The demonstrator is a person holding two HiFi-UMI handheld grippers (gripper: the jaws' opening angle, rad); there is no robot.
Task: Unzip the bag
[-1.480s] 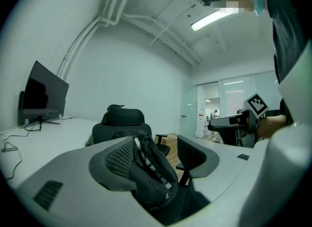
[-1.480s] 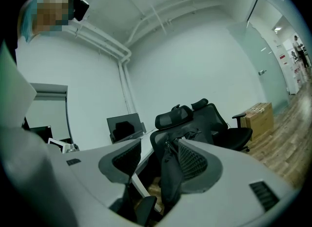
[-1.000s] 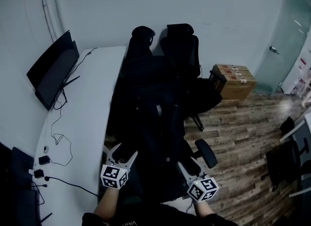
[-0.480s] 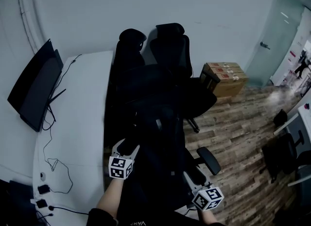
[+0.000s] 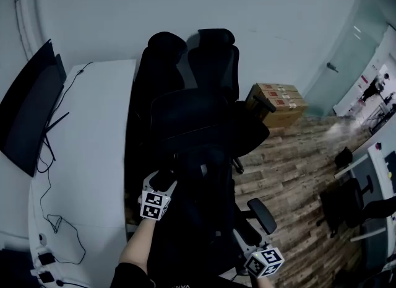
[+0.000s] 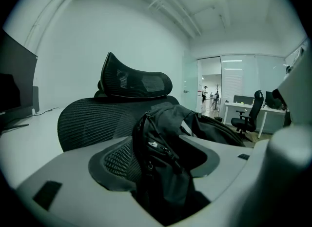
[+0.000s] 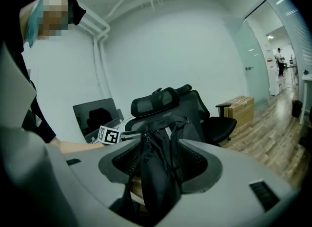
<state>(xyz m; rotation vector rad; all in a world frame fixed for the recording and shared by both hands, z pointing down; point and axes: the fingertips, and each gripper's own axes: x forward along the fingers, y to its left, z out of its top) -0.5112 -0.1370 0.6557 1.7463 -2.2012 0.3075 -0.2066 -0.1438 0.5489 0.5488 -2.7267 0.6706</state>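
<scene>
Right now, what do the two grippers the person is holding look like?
Both the left gripper and the right gripper have two pale grey jaws lined with dark textured pads. Behind them sits a white cube printed with black square markers. The person's sleeve is dark.

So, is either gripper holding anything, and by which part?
Nothing held. Left gripper: jaws just opened wider, backpack between them, ungripped. Right gripper: open, empty.

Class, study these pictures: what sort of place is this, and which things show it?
Most likely an office: a long white desk carrying a monitor, black mesh office chairs, and a glass door.
</scene>
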